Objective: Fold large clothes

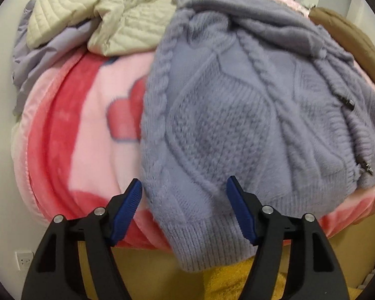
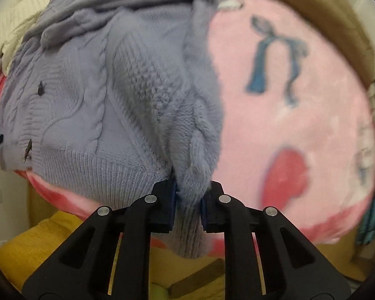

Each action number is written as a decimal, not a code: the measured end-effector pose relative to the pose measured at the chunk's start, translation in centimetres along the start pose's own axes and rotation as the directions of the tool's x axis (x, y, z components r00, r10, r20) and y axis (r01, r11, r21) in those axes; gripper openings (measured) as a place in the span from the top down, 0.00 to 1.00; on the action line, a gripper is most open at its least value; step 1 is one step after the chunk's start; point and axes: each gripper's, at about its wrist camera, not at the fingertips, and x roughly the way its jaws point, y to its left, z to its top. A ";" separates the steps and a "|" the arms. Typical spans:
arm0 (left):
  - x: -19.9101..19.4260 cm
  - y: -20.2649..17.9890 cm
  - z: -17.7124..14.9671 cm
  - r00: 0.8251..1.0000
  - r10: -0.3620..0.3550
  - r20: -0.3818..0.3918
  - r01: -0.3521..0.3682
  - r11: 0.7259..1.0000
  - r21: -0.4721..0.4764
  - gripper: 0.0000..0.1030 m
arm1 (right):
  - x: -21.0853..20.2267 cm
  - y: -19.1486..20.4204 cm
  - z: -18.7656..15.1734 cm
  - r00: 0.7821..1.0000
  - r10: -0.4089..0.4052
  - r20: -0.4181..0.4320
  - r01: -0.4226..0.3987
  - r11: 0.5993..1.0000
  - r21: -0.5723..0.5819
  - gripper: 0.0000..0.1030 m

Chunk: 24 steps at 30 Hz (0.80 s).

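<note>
Sweater [image 2: 107, 95] hem is pinched between the right gripper [image 2: 188, 200] pads, clamped tight on the ribbed corner (lilac cable knit). Left gripper [image 1: 183, 187] stands wide, straddling the opposite corner unpressed. Beyond, the garment lies on a pink blanket [image 1: 82, 125].

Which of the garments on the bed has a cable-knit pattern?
The lavender sweater with twisted cables, lying nearest the fingers. The cream jacket behind it is quilted; the brown garment looks smooth.
</note>
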 end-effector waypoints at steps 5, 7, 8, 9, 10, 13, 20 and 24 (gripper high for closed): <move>-0.2 0.4 0.0 0.998 -0.056 -0.007 0.057 0.998 0.033 0.33 | -1.0 0.2 -1.2 0.996 0.037 0.076 -0.037 0.999 -0.006 0.53; -0.7 0.8 -0.4 0.996 -0.087 -0.011 0.087 0.996 0.027 0.32 | -2.2 -0.1 -2.6 0.992 0.060 0.113 -0.060 0.998 0.004 0.46; -1.0 0.8 -0.7 0.995 -0.098 -0.013 0.099 0.995 0.027 0.32 | -2.5 -0.1 -3.2 0.991 0.057 0.119 -0.058 0.998 0.004 0.46; -1.3 0.8 -1.2 0.994 -0.107 -0.018 0.108 0.994 0.024 0.28 | -2.7 -0.3 -4.0 0.992 0.045 0.117 -0.046 0.999 0.008 0.46; -1.4 0.8 -1.8 0.993 -0.116 -0.028 0.116 0.993 0.014 0.26 | -2.6 -0.1 -4.4 0.993 0.047 0.112 -0.050 0.999 0.016 0.46; -1.2 0.9 -3.1 0.985 -0.165 -0.058 0.162 0.986 -0.039 0.20 | -2.3 -0.3 -5.2 0.992 0.043 0.115 -0.051 0.996 0.068 0.46; 0.3 1.6 -3.5 0.984 -0.176 -0.033 0.170 0.978 -0.124 0.20 | -0.9 1.6 -4.9 0.991 -0.027 0.132 0.024 0.999 0.023 0.35; 0.9 2.4 -3.0 0.976 -0.215 -0.042 0.208 0.968 -0.141 0.42 | 0.1 1.5 -4.6 0.995 0.007 0.100 -0.011 0.999 0.038 0.54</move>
